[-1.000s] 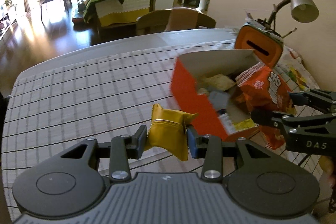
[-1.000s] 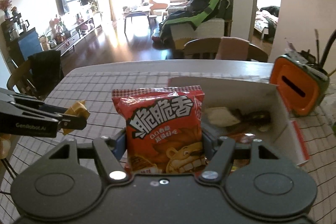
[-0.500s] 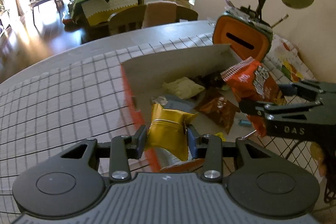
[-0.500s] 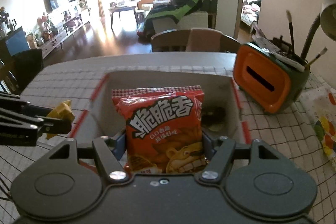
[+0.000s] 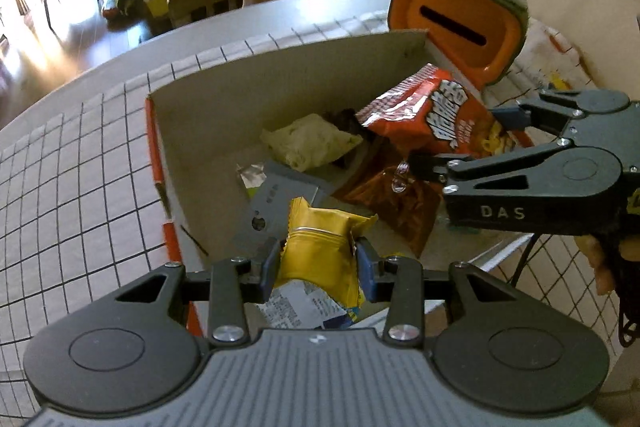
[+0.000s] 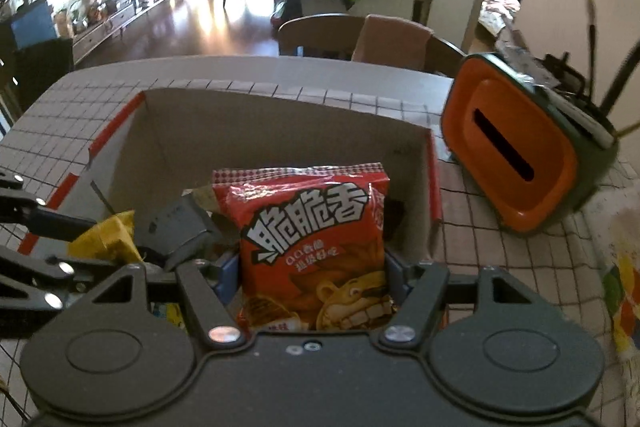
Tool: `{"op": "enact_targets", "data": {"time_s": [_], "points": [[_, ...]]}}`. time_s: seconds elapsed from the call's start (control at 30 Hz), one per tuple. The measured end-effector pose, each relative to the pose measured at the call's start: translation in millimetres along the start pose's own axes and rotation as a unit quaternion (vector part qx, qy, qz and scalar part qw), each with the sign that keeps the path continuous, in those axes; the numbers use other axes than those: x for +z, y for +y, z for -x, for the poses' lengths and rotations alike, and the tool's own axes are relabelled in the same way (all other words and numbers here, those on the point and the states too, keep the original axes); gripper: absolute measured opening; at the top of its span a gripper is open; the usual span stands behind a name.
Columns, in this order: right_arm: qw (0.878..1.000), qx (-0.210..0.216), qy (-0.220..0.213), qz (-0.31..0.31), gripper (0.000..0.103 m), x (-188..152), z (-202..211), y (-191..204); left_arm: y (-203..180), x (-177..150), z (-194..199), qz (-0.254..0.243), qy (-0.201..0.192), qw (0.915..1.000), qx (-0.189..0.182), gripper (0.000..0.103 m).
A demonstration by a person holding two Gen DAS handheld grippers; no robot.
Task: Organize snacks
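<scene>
**Mia:** Why are both packs up in the air over the box (image 5: 280, 99)?

**Dad:** So they can drop in. The left hand-held gripper (image 5: 318, 265) squeezes a little yellow snack pack (image 5: 320, 247) from both sides. It hangs over the near corner of the box, above the snacks that lie inside.

**Mia:** And the big red one?

**Dad:** The right hand-held gripper (image 6: 312, 287) pinches the red snack bag (image 6: 312, 239) by its lower part, so the bag stands up tall and we can read the front. From the left camera you see the same bag (image 5: 432, 119) tipped over the right side of the box.

**Mia:** Why is the box open on top?

**Dad:** So snacks go in from above. It sits on the desk (image 5: 80, 155) with the checked cloth. A pale green pack (image 5: 308, 143), a grey pack (image 5: 276, 207) and a dark red one (image 5: 396, 203) lie on the bottom.

**Mia:** What is the orange thing?

**Dad:** An orange holder (image 6: 516, 155) with a slot, just beside the box. Brushes stick out of it. It is not a snack, so it stays out.

**Mia:** Is the job nearly done?

**Dad:** I think so for these two. Neither is let go yet. The bags are light and puffy, so a drop from low down looks safe.

**Mia:** Could they bump?

**Dad:** Maybe. The two grippers are near each other over one small box.
</scene>
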State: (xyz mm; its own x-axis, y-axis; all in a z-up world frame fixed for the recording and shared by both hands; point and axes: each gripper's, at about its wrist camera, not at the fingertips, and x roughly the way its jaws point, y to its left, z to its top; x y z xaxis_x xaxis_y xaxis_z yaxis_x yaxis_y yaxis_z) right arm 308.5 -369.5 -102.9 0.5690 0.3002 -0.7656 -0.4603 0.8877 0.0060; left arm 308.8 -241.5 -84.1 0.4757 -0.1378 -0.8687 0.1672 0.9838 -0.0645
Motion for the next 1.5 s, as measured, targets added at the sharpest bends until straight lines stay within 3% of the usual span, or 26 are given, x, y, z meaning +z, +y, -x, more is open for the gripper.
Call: {"op": "enact_targets", "data": {"time_s": [0.47, 0.73, 1.0, 1.5], "points": [[0.998, 0.017, 0.054, 0.035, 0.069, 11, -28, 7, -7, 5, -36, 0.002, 0.056, 0.9984, 0.007, 0.04], [0.998, 0.013, 0.055, 0.031, 0.07, 6, -28, 0, -8, 4, -44, 0.002, 0.062, 0.9981, 0.001, 0.043], [0.999, 0.014, 0.038, 0.025, 0.077, 10, -18, -2, -7, 3, -34, 0.005, 0.046, 0.9989, 0.001, 0.055], [0.999, 0.047, -0.015, -0.011, 0.09, 6, 40, -5, -1, -6, 22, 0.012, -0.034, 0.9993, 0.003, 0.072]]}}
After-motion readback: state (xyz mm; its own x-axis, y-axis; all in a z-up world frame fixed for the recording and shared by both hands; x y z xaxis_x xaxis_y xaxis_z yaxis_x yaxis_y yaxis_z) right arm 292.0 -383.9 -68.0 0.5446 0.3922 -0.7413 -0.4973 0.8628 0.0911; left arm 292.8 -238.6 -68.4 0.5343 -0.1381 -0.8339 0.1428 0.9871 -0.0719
